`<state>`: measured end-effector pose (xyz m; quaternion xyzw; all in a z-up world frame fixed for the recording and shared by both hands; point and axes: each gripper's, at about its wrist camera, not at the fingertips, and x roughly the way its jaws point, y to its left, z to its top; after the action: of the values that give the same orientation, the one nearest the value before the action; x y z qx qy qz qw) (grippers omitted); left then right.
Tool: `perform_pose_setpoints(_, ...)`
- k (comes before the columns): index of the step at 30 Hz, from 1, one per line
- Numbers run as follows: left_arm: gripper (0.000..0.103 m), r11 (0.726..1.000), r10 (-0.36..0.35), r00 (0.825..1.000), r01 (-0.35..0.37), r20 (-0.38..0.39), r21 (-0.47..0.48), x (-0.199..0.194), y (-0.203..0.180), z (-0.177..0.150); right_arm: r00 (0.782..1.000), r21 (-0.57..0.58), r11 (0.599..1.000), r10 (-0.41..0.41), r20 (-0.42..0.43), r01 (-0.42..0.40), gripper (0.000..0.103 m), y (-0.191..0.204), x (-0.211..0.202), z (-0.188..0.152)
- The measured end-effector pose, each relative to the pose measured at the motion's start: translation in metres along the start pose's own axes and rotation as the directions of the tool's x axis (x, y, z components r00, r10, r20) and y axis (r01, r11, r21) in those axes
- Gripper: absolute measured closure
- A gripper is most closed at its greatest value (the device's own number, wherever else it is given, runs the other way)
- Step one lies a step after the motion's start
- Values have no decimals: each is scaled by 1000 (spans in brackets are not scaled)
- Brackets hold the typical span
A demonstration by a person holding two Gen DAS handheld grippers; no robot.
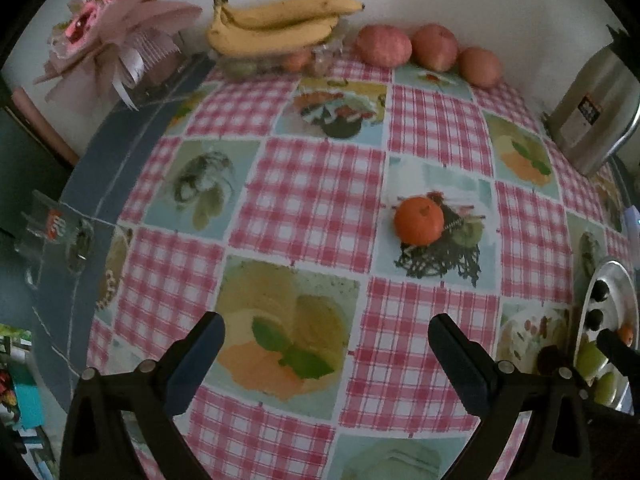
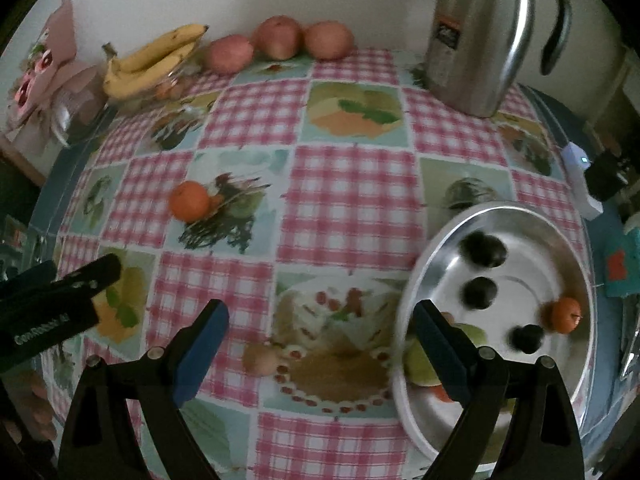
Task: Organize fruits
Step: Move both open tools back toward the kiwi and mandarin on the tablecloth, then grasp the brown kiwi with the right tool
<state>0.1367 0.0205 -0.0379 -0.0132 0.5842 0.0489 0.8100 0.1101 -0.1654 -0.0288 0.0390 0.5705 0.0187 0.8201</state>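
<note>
A loose orange lies on the checked tablecloth, well ahead of my left gripper, which is open and holds nothing. My right gripper is open too, its right finger over the near rim of a steel plate. In the plate lie three dark plums, a small orange and green fruit. A small brown fruit rests on the cloth between the right gripper's fingers. The left gripper shows at the left of the right wrist view.
Along the far wall stand a bowl with bananas and three red apples. A steel thermos jug is at the back right, a pink wrapped bouquet at the back left. The table edge curves away on the left.
</note>
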Motion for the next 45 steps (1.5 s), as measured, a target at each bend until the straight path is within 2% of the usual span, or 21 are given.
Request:
perform_pose_setpoints(10, 0, 999, -27, 997, 24, -75, -45, 22, 4, -12, 999, -21, 999, 23, -49, -24, 11, 10, 20, -10)
perform_pose_setpoints(12, 0, 998, -29, 996, 26, -79, -49, 23, 4, -13, 998, -19, 999, 27, -63, -28, 18, 9, 23, -13)
perform_pose_setpoints(14, 0, 998, -35, 996, 31, -83, -49, 24, 3, -13, 997, -20, 999, 27, -78, -29, 31, 9, 28, -15)
perform_pose_setpoints(15, 0, 998, -37, 996, 33, -86, -47, 24, 2, -14, 996, -21, 999, 27, -88, -29, 33, 10, 30, -17)
perform_pose_setpoints(17, 0, 998, -42, 995, 38, -91, -49, 27, 1, -14, 994, -22, 999, 35, -108, -38, 43, 12, 35, -19)
perform_pose_setpoints(19, 0, 997, -51, 994, 45, -98, -63, 28, 1, -14, 991, -25, 998, 48, -124, -51, 50, 14, 39, -21)
perform_pose_setpoints(25, 0, 996, -62, 992, 54, -108, -75, 33, 2, -15, 985, -52, 995, 80, -150, -89, 55, 23, 43, -24)
perform_pose_setpoints(32, 0, 996, -68, 992, 61, -108, -64, 32, -3, -13, 981, -84, 990, 96, -167, -111, 71, 34, 45, -25)
perform_pose_setpoints(38, 0, 995, -78, 991, 71, -106, -71, 31, -5, -12, 981, -76, 991, 94, -172, -108, 75, 26, 46, -24)
perform_pose_setpoints(42, 0, 991, -101, 990, 92, -95, -96, 31, -3, -9, 983, -51, 990, 123, -136, -131, 75, 19, 38, -17)
perform_pose_setpoints(45, 1, 988, -120, 988, 108, -99, -114, 34, -3, -6, 990, -39, 994, 98, -105, -103, 75, 10, 33, -12)
